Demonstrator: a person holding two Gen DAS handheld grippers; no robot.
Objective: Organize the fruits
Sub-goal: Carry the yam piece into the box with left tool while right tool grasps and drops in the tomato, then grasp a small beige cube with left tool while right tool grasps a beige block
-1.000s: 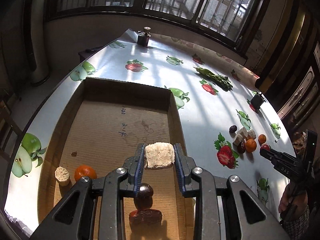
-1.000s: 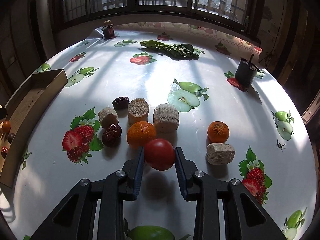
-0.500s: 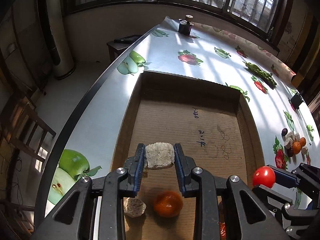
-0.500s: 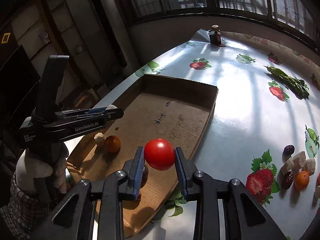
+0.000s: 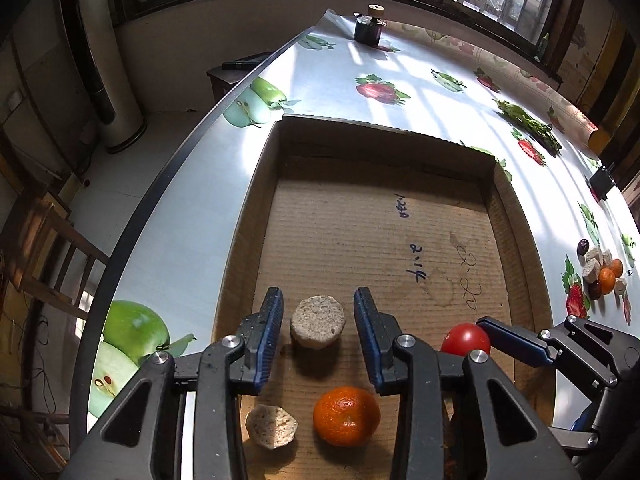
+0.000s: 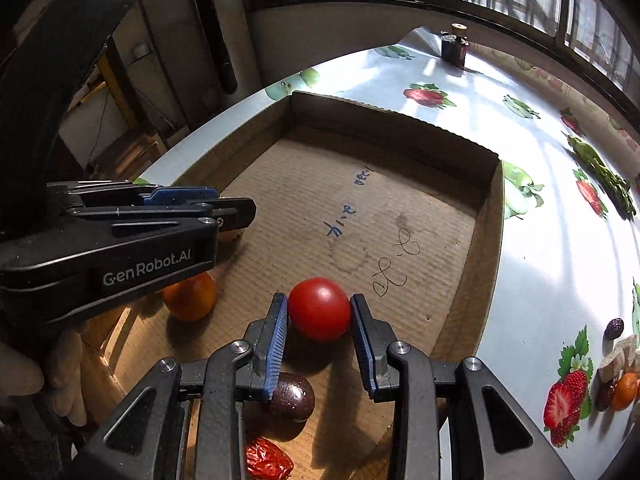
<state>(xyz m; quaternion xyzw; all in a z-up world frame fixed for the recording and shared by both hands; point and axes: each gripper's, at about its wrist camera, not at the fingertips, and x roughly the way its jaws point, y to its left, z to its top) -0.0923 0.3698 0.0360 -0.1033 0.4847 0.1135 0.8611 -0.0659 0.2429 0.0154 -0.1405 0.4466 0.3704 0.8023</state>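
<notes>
My left gripper (image 5: 319,295) hangs over the near part of the cardboard box (image 5: 256,200). Its jaws are opening, and a round beige chunk (image 5: 317,326) rests on the box floor between them with a gap on each side. Nearer to me lie an orange (image 5: 346,416) and a second beige chunk (image 5: 272,426). My right gripper (image 6: 319,303) is shut on a red tomato (image 6: 319,309), low over the box floor (image 6: 400,216). Below it lie a dark plum (image 6: 290,396) and a red date (image 6: 266,462). The left gripper (image 6: 224,208) shows from the side there.
More fruit and beige chunks sit in a heap (image 5: 600,274) on the fruit-print tablecloth to the right of the box. A dark bottle (image 5: 369,28) stands at the far end, with greens (image 5: 528,124) and a black holder (image 5: 601,182) farther right. The table edge (image 5: 168,184) runs close along the box's left side.
The left jaws have spread and the beige chunk now sits loose on the box floor. The right gripper has brought the tomato from the table over into the box, down near its floor.
</notes>
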